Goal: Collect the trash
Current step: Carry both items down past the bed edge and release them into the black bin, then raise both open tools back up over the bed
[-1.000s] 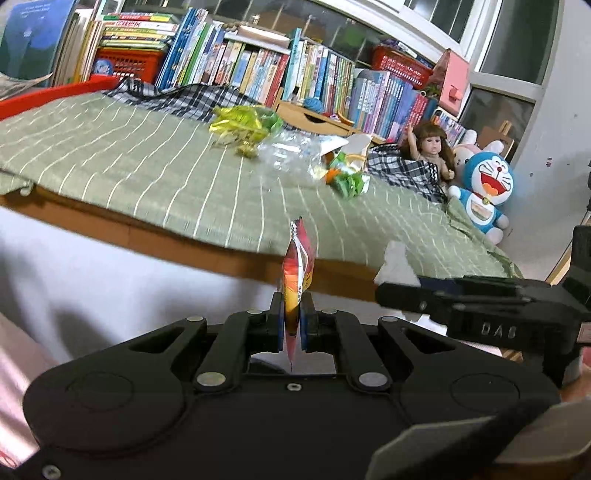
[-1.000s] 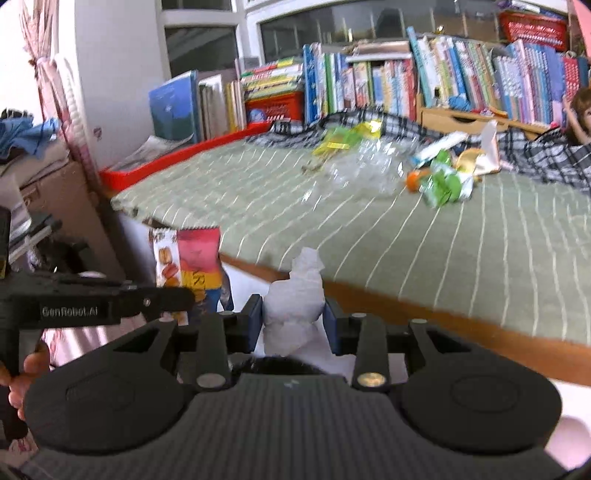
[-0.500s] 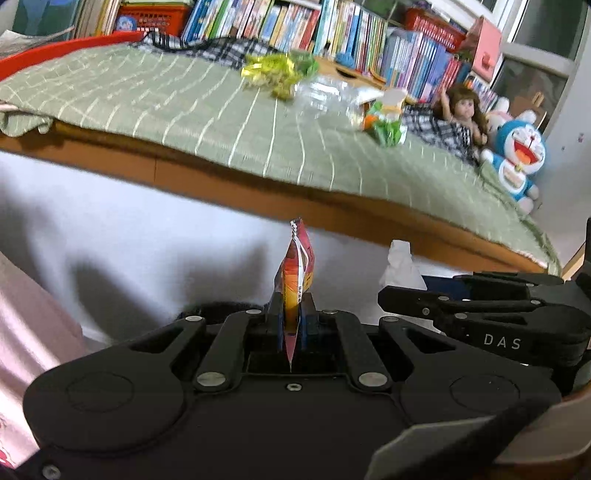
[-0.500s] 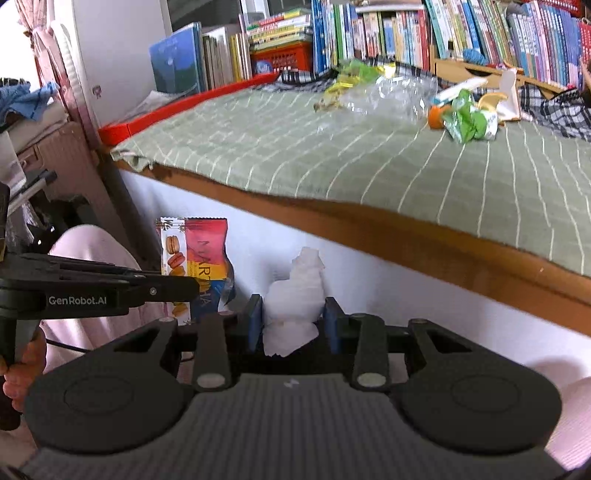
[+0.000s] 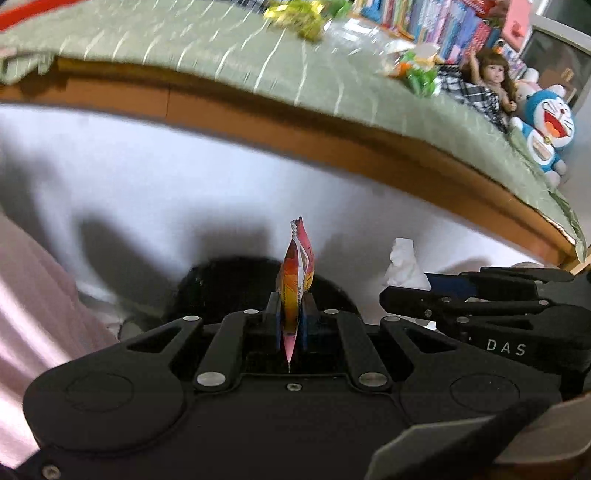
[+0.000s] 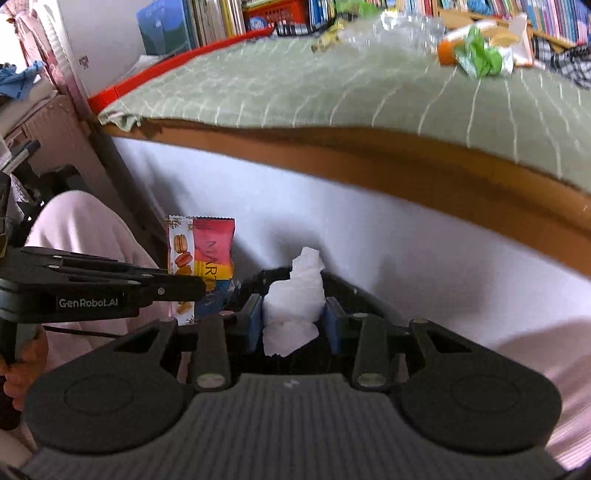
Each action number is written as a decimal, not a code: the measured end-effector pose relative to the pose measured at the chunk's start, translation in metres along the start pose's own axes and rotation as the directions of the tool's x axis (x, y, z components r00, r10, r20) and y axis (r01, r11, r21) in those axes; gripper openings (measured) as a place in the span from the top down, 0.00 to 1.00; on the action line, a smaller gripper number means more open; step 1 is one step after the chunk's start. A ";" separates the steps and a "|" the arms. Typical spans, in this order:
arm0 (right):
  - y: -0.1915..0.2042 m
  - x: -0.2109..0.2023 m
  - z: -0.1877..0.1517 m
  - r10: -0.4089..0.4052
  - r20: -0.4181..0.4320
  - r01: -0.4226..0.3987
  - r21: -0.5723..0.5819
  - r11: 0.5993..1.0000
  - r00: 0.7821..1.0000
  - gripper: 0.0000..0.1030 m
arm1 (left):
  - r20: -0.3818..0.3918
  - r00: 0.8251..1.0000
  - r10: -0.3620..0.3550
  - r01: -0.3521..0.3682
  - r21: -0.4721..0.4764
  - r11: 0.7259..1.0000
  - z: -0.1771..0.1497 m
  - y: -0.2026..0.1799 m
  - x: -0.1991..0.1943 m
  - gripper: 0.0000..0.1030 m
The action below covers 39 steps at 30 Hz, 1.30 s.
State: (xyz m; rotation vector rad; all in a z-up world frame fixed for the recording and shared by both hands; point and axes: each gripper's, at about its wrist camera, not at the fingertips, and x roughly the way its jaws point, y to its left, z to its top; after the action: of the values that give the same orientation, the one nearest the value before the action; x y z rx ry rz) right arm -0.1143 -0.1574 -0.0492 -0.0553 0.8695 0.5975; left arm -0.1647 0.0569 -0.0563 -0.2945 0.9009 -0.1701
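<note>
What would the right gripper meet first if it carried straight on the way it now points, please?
Most likely the black bin just beyond the right gripper and its crumpled tissue, though depth is hard to judge.

"DAS" on right gripper (image 5: 406,288) body; "GenRobot.AI" on left gripper (image 6: 192,291) arm; snack wrapper (image 6: 201,258) reads "MAR…", rest hidden.

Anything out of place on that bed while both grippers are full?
Yes. Litter lies on the green bedspread: a crumpled green wrapper, clear plastic and a yellow-green wrapper, loose among bedding rather than binned.
</note>
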 end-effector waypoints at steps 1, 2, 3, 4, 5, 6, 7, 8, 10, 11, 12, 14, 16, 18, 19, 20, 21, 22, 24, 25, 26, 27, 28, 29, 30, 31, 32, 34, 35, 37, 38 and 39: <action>0.000 0.003 -0.001 -0.001 -0.009 0.001 0.001 1.000 1.000 0.58 | -0.009 1.000 -0.001 0.000 -0.006 1.000 0.000 0.002 0.004 0.91; 0.000 0.006 -0.001 -0.004 -0.017 0.004 0.001 1.000 1.000 0.57 | -0.014 1.000 0.001 -0.001 -0.008 1.000 0.000 0.003 0.006 0.91; 0.000 0.009 -0.002 -0.009 -0.026 0.009 0.001 1.000 1.000 0.54 | -0.017 1.000 0.000 0.000 -0.007 1.000 0.000 0.003 0.009 0.91; 0.000 0.011 -0.002 -0.012 -0.032 0.012 -0.001 1.000 0.999 0.53 | -0.021 1.000 0.001 -0.001 -0.004 1.000 0.000 0.003 0.011 0.89; 0.000 0.013 -0.003 -0.016 -0.039 0.016 -0.003 1.000 0.999 0.46 | -0.026 1.000 0.004 -0.004 0.002 1.000 0.001 0.003 0.012 0.87; 0.000 0.014 -0.003 -0.018 -0.041 0.018 -0.003 1.000 0.999 0.41 | -0.029 0.999 0.016 -0.015 0.010 1.000 0.001 0.001 0.014 0.84; 0.000 0.015 -0.003 -0.020 -0.043 0.020 -0.002 1.000 0.999 0.38 | -0.030 0.999 0.023 -0.022 0.016 1.000 0.001 0.000 0.015 0.75; 0.000 0.016 -0.003 -0.023 -0.045 0.023 -0.003 1.000 0.999 0.33 | -0.031 0.999 0.026 -0.026 0.020 0.999 0.001 -0.002 0.015 0.66; 0.000 0.016 -0.003 -0.025 -0.047 0.025 -0.005 1.000 0.999 0.32 | -0.027 0.999 0.033 -0.032 0.026 0.999 0.001 -0.003 0.014 0.62; 0.000 0.015 -0.003 -0.024 -0.048 0.024 -0.003 1.000 0.999 0.32 | -0.027 0.999 0.035 -0.034 0.027 0.999 0.001 -0.003 0.013 0.62; 0.001 0.017 -0.002 -0.023 -0.049 0.023 -0.002 1.000 0.999 0.32 | -0.028 0.999 0.037 -0.036 0.027 0.999 0.001 -0.004 0.013 0.62; 0.001 0.017 -0.002 -0.022 -0.051 0.022 -0.004 1.000 0.998 0.31 | -0.032 0.999 0.040 -0.040 0.024 0.999 0.001 -0.004 0.014 0.61; 0.001 0.017 -0.001 -0.022 -0.052 0.022 -0.004 1.000 0.998 0.31 | -0.037 0.998 0.043 -0.042 0.020 0.999 0.000 -0.002 0.016 0.60; 0.000 0.017 -0.001 -0.023 -0.051 0.023 -0.003 1.000 0.998 0.30 | -0.037 0.998 0.044 -0.043 0.019 0.999 0.000 -0.003 0.016 0.60; 0.000 0.017 -0.001 -0.023 -0.050 0.023 -0.003 1.000 0.998 0.29 | -0.036 0.998 0.044 -0.043 0.020 0.999 0.000 -0.003 0.016 0.60; 0.000 0.017 -0.002 -0.023 -0.050 0.023 -0.002 1.000 0.998 0.28 | -0.035 0.998 0.044 -0.043 0.022 0.999 -0.001 -0.003 0.015 0.60; 0.000 0.017 -0.002 -0.023 -0.050 0.023 -0.002 1.000 0.998 0.28 | -0.034 0.998 0.045 -0.044 0.024 0.999 -0.001 -0.003 0.015 0.60; 0.000 0.017 -0.002 -0.023 -0.049 0.023 -0.003 1.000 0.999 0.28 | -0.032 0.998 0.047 -0.046 0.026 0.999 -0.001 -0.004 0.015 0.60; 0.001 0.015 -0.001 -0.026 -0.047 0.026 -0.006 1.000 0.999 0.28 | -0.028 0.998 0.050 -0.050 0.025 0.998 -0.001 -0.004 0.013 0.60; 0.001 0.014 -0.001 -0.029 -0.046 0.028 -0.009 1.000 0.999 0.28 | -0.024 0.998 0.051 -0.050 0.022 0.998 0.000 -0.004 0.012 0.60; 0.001 0.012 0.000 -0.032 -0.041 0.032 -0.015 0.999 0.999 0.27 | -0.018 0.999 0.050 -0.050 0.019 0.999 0.001 -0.004 0.011 0.60; 0.002 0.010 0.000 -0.037 -0.037 0.037 -0.021 0.999 0.999 0.27 | -0.011 0.999 0.048 -0.048 0.017 0.999 0.003 -0.004 0.009 0.60; 0.002 0.007 0.002 -0.046 -0.031 0.045 -0.028 0.999 0.998 0.26 | -0.004 0.999 0.047 -0.047 0.016 0.999 0.005 -0.004 0.007 0.60; 0.002 0.004 0.003 -0.058 -0.022 0.057 -0.036 0.998 0.998 0.25 | 0.004 0.999 0.049 -0.049 0.019 0.999 0.008 -0.004 0.004 0.60; 0.002 0.002 0.005 -0.066 -0.015 0.065 -0.040 0.997 0.998 0.23 | 0.012 0.999 0.051 -0.052 0.023 0.998 0.010 -0.005 0.002 0.60; 0.001 -0.001 0.007 -0.072 -0.005 0.072 -0.041 0.997 0.997 0.23 | 0.020 0.998 0.053 -0.053 0.028 0.998 0.012 -0.006 0.000 0.59; 0.001 -0.004 0.009 -0.076 0.004 0.076 -0.039 0.996 0.997 0.23 | 0.030 0.998 0.055 -0.056 0.033 0.998 0.014 -0.007 -0.002 0.59; -0.001 -0.010 0.013 -0.080 0.022 0.081 -0.032 0.996 0.997 0.23 | 0.045 0.998 0.051 -0.052 0.037 0.998 0.019 -0.009 -0.007 0.59; -0.002 -0.014 0.015 -0.084 0.032 0.085 -0.031 0.996 0.996 0.23 | 0.052 0.998 0.046 -0.048 0.038 0.998 0.022 -0.010 -0.010 0.59; -0.004 -0.021 0.019 -0.093 0.051 0.095 -0.031 0.995 0.994 0.21 | 0.068 0.997 0.034 -0.037 0.047 0.998 0.028 -0.013 -0.016 0.59; -0.004 -0.025 0.022 -0.099 0.062 0.101 -0.030 0.994 0.993 0.20 | 0.076 0.997 0.030 -0.035 0.055 0.998 0.030 -0.016 -0.019 0.59; -0.005 -0.027 0.025 -0.102 0.072 0.104 -0.029 0.994 0.992 0.20 | 0.089 0.996 0.027 -0.033 0.066 0.997 0.033 -0.018 -0.022 0.58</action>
State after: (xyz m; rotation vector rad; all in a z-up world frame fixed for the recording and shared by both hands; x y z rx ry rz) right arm -0.1078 -0.1676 -0.0139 -0.1074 0.7838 0.5140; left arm -0.1529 0.0516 -0.0146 -0.2241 0.8098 -0.1578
